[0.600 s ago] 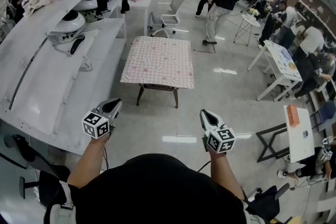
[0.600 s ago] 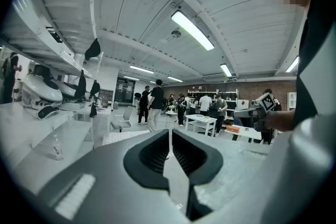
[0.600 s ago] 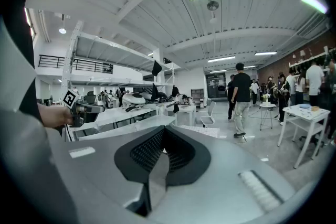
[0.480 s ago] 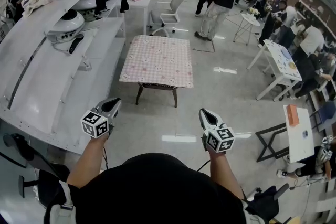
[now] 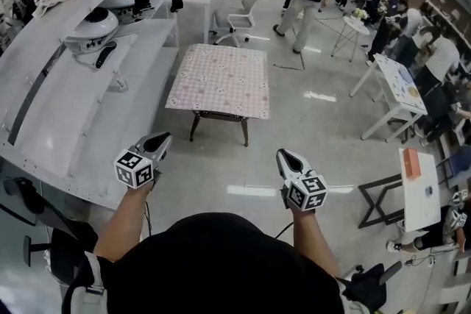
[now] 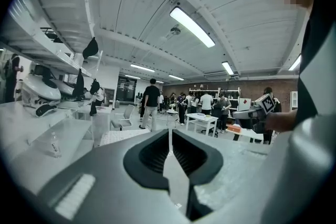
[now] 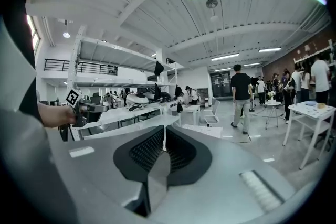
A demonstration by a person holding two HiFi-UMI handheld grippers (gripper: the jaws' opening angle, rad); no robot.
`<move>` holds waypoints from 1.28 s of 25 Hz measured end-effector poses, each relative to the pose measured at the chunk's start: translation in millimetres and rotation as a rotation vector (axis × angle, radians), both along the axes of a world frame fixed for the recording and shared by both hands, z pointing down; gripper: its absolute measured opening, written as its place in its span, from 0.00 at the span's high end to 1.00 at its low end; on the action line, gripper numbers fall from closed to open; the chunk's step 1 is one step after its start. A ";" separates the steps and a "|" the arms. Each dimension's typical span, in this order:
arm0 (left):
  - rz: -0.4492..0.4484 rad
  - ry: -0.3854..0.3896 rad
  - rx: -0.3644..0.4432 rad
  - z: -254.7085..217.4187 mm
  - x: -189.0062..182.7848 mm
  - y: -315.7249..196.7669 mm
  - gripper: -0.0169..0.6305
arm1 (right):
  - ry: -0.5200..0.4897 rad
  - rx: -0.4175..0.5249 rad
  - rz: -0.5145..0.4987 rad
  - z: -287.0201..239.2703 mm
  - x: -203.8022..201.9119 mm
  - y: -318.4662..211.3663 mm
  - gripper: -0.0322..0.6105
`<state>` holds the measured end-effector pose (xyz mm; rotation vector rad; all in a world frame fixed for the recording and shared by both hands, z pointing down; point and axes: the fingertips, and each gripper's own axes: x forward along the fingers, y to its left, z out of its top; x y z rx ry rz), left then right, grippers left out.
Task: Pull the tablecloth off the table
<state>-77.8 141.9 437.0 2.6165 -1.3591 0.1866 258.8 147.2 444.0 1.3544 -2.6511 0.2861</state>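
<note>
Likely the approach stage — the pink patterned square tablecloth [image 5: 218, 81] covers its low table [image 5: 245, 133] well ahead of the left gripper [image 5: 160, 140] and right gripper [image 5: 287, 157], both closed and empty. Next — step close, open jaws at the near hem.

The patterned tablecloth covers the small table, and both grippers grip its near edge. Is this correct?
No. The tablecloth covers the table, but the left gripper and right gripper hang shut and empty, short of its near edge; the head view shows it.
</note>
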 end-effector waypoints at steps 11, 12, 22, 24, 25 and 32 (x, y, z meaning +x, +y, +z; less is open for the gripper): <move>0.012 0.003 -0.006 5.2 29.6 7.0 0.82 | -0.016 -0.003 -0.074 14.3 7.0 -3.9 0.71; 0.015 0.002 -0.009 6.1 30.8 7.7 0.81 | -0.016 -0.005 -0.078 15.6 6.8 -4.8 0.70; 0.016 0.008 -0.050 19.4 8.9 -5.6 0.74 | -0.005 -0.029 -0.089 25.1 -17.6 -26.3 0.64; 0.020 0.014 -0.053 22.9 4.6 -12.7 0.74 | 0.000 -0.036 -0.088 27.7 -23.8 -30.8 0.63; 0.022 0.017 -0.057 25.4 1.8 -16.6 0.73 | 0.003 -0.038 -0.086 28.7 -27.3 -33.2 0.63; 0.049 0.034 -0.076 37.7 -27.0 -58.9 0.72 | 0.024 -0.063 -0.057 34.1 -52.3 -61.4 0.62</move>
